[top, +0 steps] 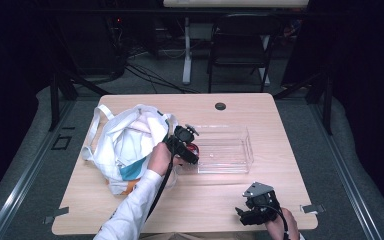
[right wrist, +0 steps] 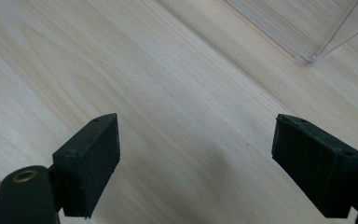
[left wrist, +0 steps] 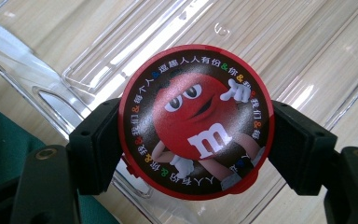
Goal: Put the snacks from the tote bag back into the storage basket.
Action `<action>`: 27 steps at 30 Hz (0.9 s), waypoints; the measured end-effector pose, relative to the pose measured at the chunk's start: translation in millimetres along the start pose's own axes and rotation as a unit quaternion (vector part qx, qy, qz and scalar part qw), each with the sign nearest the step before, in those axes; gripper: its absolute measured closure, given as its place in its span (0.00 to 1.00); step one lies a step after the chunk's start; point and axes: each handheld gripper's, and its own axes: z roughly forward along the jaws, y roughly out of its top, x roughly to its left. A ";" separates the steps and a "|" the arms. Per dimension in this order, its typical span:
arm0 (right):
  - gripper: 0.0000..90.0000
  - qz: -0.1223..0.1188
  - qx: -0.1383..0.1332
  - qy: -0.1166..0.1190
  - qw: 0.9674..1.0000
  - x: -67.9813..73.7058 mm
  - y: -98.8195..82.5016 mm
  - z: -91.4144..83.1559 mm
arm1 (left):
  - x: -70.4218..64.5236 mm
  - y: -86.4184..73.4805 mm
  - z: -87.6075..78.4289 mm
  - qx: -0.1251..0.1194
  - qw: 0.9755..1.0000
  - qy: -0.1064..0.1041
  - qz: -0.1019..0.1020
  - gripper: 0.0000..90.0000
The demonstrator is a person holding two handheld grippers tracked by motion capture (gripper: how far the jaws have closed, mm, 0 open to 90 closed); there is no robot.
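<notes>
Pale wooden bench [top: 290, 150] before a dark room, bearing one white tote bag [top: 125, 145] and one clear plastic tray [top: 240, 150]. Left gripper [left wrist: 193, 140]: fingers pinching one round red candy tin [left wrist: 196, 121] by its rim, held flat-faced just above the tray's near-left wall (tray directly ahead). Right gripper [right wrist: 209, 158]: fingers spread, holding nothing, resting well apart near the bench's front edge.

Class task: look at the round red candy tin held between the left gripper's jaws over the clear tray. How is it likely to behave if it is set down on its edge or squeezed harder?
The candy tin is round, so on its edge it would probably roll. Its glossy lid looks slippery, and the left gripper grips only its rim. It looks stiff, so squeezing harder would likely not bend it.
</notes>
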 end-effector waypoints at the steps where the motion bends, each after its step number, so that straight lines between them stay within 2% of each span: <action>1: 0.16 -0.001 0.001 0.000 1.000 0.0 0.1 -0.2 | 0.2 -0.1 0.3 0.002 1.000 0.001 0.000 0.29; 15: 0.16 0.000 0.000 0.001 1.000 0.1 0.2 0.1 | 0.5 -0.9 3.2 0.010 1.000 0.000 0.002 0.28; 22: 0.16 0.000 0.000 0.001 1.000 0.1 0.2 0.1 | 0.7 -0.4 -0.4 0.003 1.000 -0.002 0.002 0.29; 27: 0.16 0.000 0.001 0.001 1.000 0.3 0.4 0.1 | 1.2 1.6 -11.1 -0.017 1.000 -0.001 -0.004 0.27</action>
